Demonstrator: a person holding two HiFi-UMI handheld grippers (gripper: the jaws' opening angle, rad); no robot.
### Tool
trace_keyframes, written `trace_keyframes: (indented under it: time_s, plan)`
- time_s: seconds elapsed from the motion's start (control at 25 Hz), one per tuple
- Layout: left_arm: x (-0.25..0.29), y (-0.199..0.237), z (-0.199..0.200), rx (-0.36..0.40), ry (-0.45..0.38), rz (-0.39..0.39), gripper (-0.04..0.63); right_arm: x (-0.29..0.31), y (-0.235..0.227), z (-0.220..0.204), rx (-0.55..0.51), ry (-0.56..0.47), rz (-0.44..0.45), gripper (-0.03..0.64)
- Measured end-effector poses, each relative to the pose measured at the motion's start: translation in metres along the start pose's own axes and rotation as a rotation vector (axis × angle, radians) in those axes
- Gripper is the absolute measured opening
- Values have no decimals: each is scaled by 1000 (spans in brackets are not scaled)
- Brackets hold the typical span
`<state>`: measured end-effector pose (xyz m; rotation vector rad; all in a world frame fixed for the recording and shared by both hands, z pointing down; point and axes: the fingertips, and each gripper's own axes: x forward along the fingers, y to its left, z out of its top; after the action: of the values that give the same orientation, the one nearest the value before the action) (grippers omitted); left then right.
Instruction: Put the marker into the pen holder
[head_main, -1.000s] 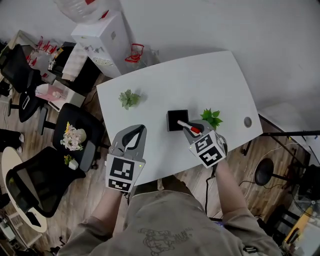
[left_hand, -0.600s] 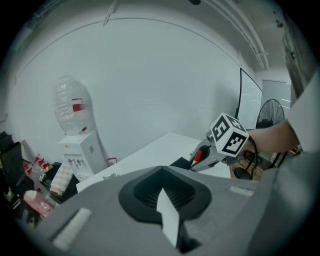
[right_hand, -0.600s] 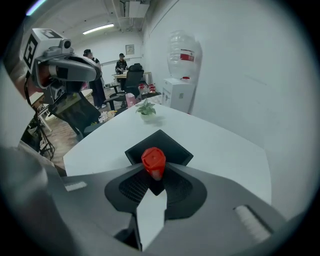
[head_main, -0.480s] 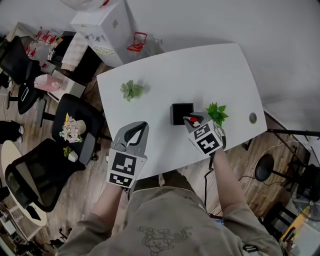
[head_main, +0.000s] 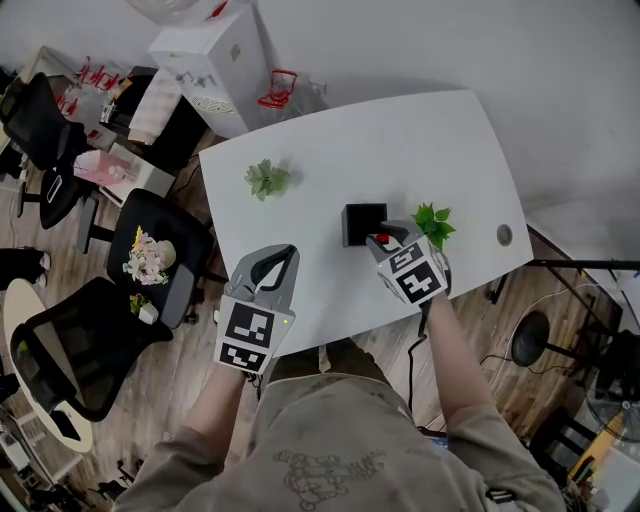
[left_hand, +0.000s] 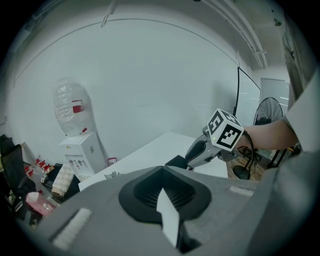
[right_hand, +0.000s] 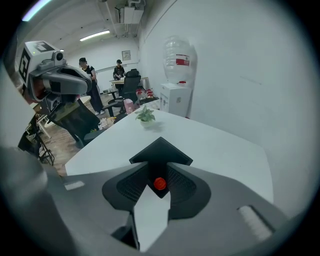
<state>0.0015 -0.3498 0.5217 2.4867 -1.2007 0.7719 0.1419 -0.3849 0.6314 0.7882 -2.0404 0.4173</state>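
The black square pen holder (head_main: 363, 224) stands on the white table (head_main: 330, 150), right of centre. My right gripper (head_main: 384, 239) is just at its near right side, shut on the marker (head_main: 382, 239), whose red end shows between the jaws. In the right gripper view the red marker end (right_hand: 159, 184) points at me, with the pen holder (right_hand: 161, 152) directly beyond the right gripper (right_hand: 160, 172). My left gripper (head_main: 282, 252) hovers over the table's near edge, shut and holding nothing. From the left gripper view, the left gripper (left_hand: 162, 171) faces the pen holder (left_hand: 176, 161).
Two small green plants stand on the table, one at the left (head_main: 267, 179) and one right beside the right gripper (head_main: 434, 224). A cable grommet (head_main: 504, 235) is near the right edge. Office chairs (head_main: 150, 250) and a water dispenser (head_main: 205, 60) stand off the table's left.
The right gripper has turned the marker from slanted to end-on, so only its red end shows. It stays beside the pen holder. The left gripper has hardly moved.
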Motion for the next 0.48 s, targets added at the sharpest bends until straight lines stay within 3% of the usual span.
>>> trace_keyframes:
  time_s: [0.24,0.48]
  plan:
    - [-17,12,21,42,-48,44,0,-39,2,28,-9,-98,-40,132]
    - [-41,19,55,90,-122,73,0,-96,5,70,27,-272,-74,98]
